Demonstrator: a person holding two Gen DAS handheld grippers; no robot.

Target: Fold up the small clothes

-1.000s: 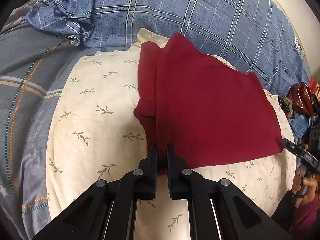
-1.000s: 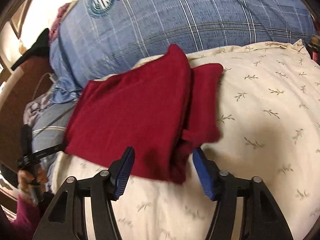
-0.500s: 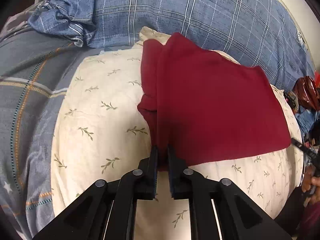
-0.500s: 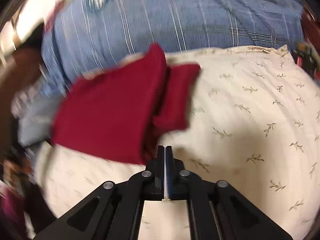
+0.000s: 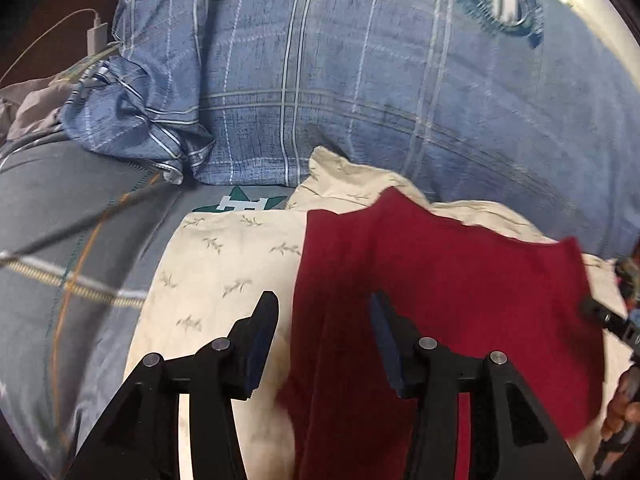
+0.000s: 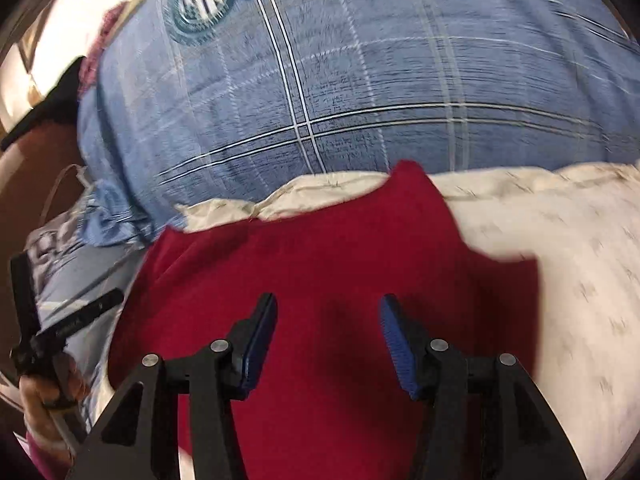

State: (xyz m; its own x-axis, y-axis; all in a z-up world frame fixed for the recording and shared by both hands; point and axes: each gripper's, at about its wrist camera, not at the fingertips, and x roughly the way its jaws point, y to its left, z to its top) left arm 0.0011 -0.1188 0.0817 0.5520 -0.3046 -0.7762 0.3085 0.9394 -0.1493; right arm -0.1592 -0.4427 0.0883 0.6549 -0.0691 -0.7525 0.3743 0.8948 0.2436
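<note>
Red garment [image 5: 440,300] blurred, near edge cut off — both claws [image 5: 324,336] [image 6: 328,332] opening, gripping nothing.

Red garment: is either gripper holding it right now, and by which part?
Nothing is held. Both the left gripper and right gripper are opening over the red garment, pads clear of the cloth.
</note>
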